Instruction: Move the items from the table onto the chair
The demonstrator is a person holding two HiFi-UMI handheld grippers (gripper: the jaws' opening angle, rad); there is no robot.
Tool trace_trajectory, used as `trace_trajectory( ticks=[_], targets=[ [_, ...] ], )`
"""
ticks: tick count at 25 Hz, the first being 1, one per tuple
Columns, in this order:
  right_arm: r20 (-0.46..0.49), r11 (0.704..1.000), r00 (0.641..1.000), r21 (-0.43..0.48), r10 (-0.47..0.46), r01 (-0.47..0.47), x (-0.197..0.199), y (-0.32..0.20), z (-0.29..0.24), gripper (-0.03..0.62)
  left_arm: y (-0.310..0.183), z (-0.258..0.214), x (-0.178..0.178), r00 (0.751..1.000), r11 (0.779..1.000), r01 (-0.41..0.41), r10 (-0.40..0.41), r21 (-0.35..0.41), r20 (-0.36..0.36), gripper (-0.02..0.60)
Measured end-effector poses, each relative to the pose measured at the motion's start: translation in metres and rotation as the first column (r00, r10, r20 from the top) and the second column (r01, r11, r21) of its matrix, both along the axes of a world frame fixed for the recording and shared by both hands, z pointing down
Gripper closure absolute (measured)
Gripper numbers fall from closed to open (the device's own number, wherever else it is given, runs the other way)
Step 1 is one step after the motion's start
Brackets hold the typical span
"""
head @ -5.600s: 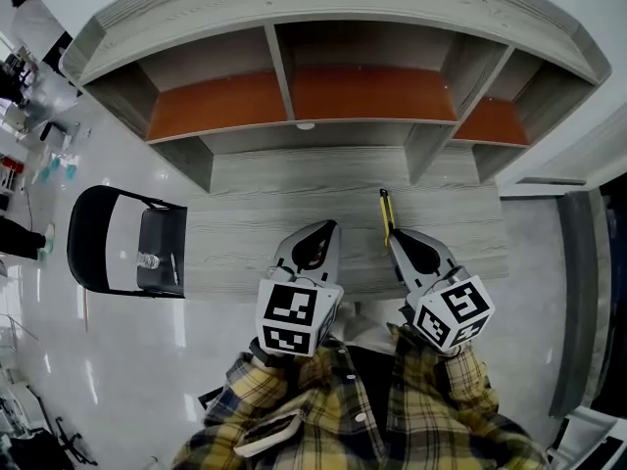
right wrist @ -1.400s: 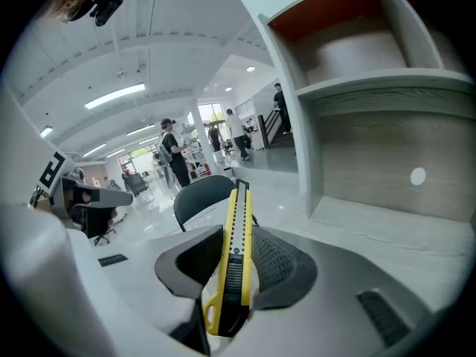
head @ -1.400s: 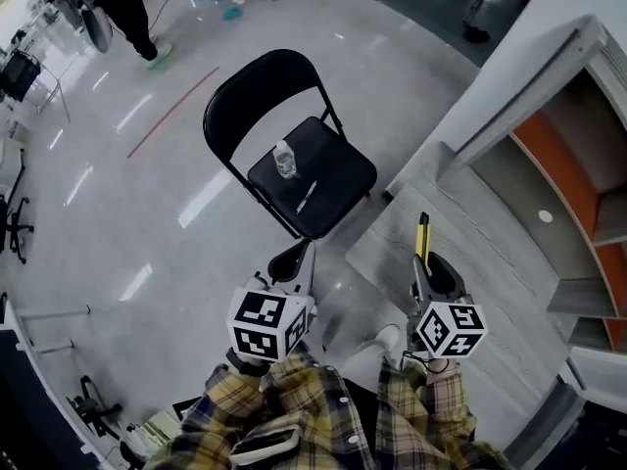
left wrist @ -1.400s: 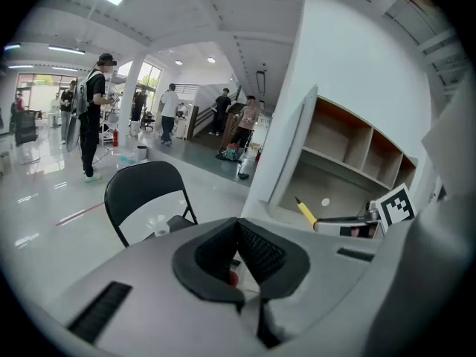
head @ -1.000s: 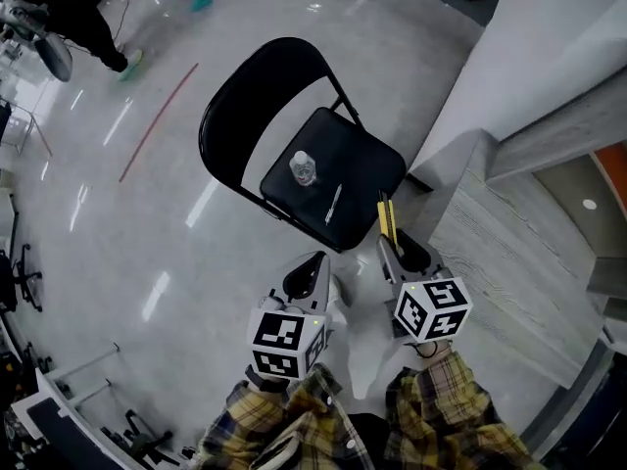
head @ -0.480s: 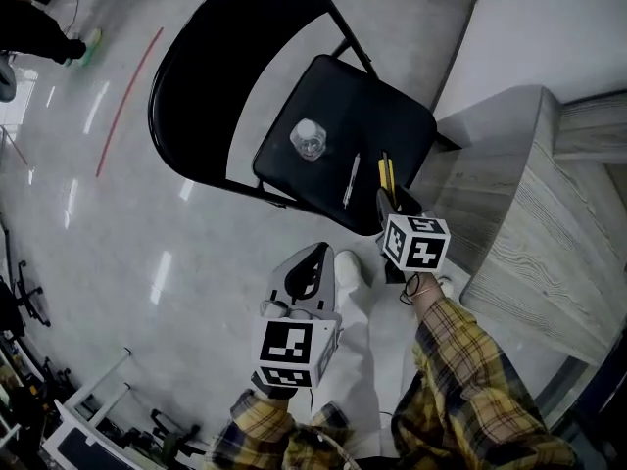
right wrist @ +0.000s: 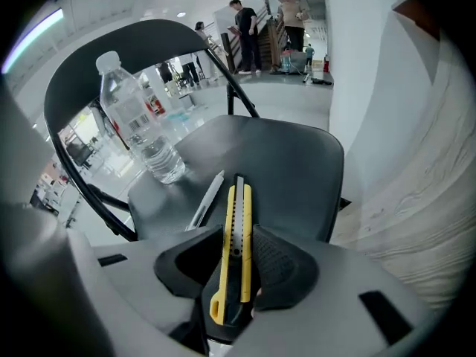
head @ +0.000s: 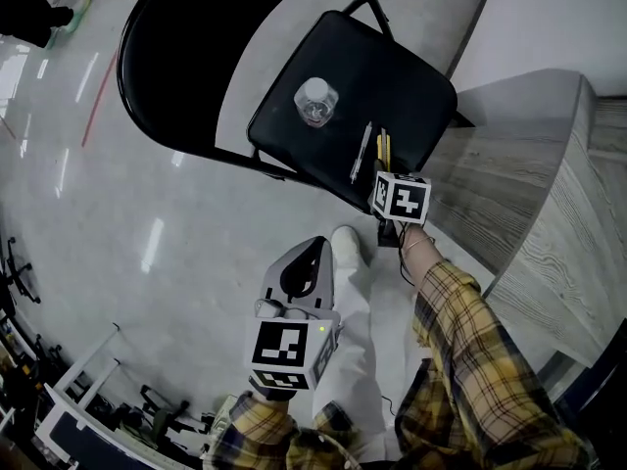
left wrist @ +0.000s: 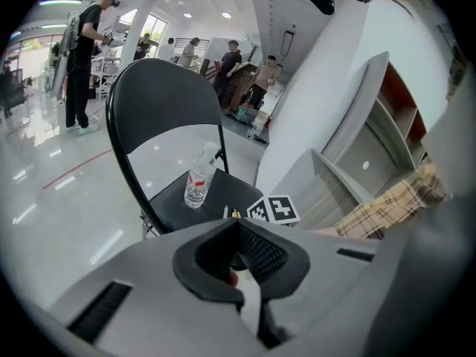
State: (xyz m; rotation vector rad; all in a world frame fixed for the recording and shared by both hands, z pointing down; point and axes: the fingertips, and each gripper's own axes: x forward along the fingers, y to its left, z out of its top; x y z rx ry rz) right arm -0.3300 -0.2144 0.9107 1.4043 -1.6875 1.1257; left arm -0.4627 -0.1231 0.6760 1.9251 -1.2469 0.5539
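Head view: what does the black seat carry?
— A folding chair (head: 392, 81) with a thin tube frame, a curved back and a matt padded seat. On it a clear plastic bottle (head: 315, 101) stands upright, its ribbed body seen cap-first. A slim silver pen (head: 361, 152) lies flat near the seat's front edge.

— And the item in play?
— A yellow utility knife (head: 383, 148), long and flat with a black slider track. It sits just beside the pen and parallel to it, over the seat's front edge. The right gripper (head: 385, 176) is clamped on its handle end. The right gripper view shows the textured black pads pressing both flat sides of the knife (right wrist: 238, 199), blade end pointing towards the bottle (right wrist: 141, 125). Whether the tip touches the seat cannot be told.

— The other tool?
— The left gripper (head: 315, 246) hangs over the glossy pale floor (head: 118, 243), short of the chair. Its jaws are pressed together on nothing, as the left gripper view (left wrist: 238, 225) confirms.

— The surroundings?
— A grey wood-grain table (head: 509, 204) flanks the chair. Yellow plaid sleeves (head: 470, 351) fill the lower frame.
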Motion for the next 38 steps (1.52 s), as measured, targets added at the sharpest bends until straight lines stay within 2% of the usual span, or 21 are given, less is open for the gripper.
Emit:
trace_trajectory(
  ticks=[3,6,13,14,17,20,23,25,28,31,33,38],
  targets=[
    [-0.005,0.999,1.0,0.05,0.005,-0.005,-0.001,-0.004,-0.011,0.462,0.0,-0.002,0.004,1.0,1.0,0.007,-0.006,0.004,-0.011,0.578],
    [0.036,0.996,0.999,0.088,0.023,-0.026,-0.003,-0.009,-0.035,0.462,-0.001,-0.01,0.009,1.0,1.0,0.004,-0.003,0.014,-0.012,0.578],
    [0.232,0.986,0.972,0.157,0.024,-0.062,-0.029,-0.006,-0.137,0.464,-0.012,-0.063,0.026,1.0,0.996,-0.007,0.008,0.089,-0.014,0.578],
    [0.261,0.984,0.965,0.17,0.009,-0.055,-0.036,-0.004,-0.156,0.465,-0.015,-0.075,0.027,1.0,0.994,-0.007,0.009,0.106,-0.014,0.578],
    [0.341,0.975,0.939,0.221,-0.048,-0.03,-0.057,-0.001,-0.214,0.528,-0.021,-0.119,0.03,0.999,0.984,-0.032,0.033,0.174,0.0,0.578],
    [0.406,0.96,0.908,0.28,-0.104,-0.015,-0.07,0.01,-0.276,0.548,-0.018,-0.168,0.033,0.998,0.969,-0.06,0.055,0.241,0.028,0.578],
    [0.488,0.949,0.863,0.313,-0.132,-0.032,-0.069,0.031,-0.337,0.557,-0.01,-0.216,0.038,0.996,0.95,-0.078,0.06,0.302,0.068,0.578],
    [0.518,0.932,0.839,0.361,-0.166,-0.038,-0.061,0.04,-0.377,0.566,-0.008,-0.245,0.045,0.994,0.934,-0.091,0.064,0.346,0.089,0.578],
    [0.521,0.887,0.816,0.462,-0.25,-0.024,-0.037,0.056,-0.437,0.576,-0.006,-0.285,0.067,0.993,0.907,-0.109,0.079,0.407,0.089,0.578],
    [0.487,0.837,0.82,0.547,-0.3,-0.018,0.008,0.084,-0.488,0.576,0.008,-0.317,0.109,0.99,0.884,-0.14,0.123,0.446,0.066,0.578],
    [0.458,0.802,0.833,0.596,-0.31,-0.029,0.049,0.106,-0.517,0.576,0.021,-0.334,0.148,0.983,0.865,-0.181,0.175,0.468,0.056,0.578],
    [0.34,0.704,0.894,0.709,-0.29,-0.041,0.177,0.158,-0.567,0.577,0.061,-0.358,0.272,0.947,0.804,-0.296,0.316,0.515,0.052,0.578]
  ],
)
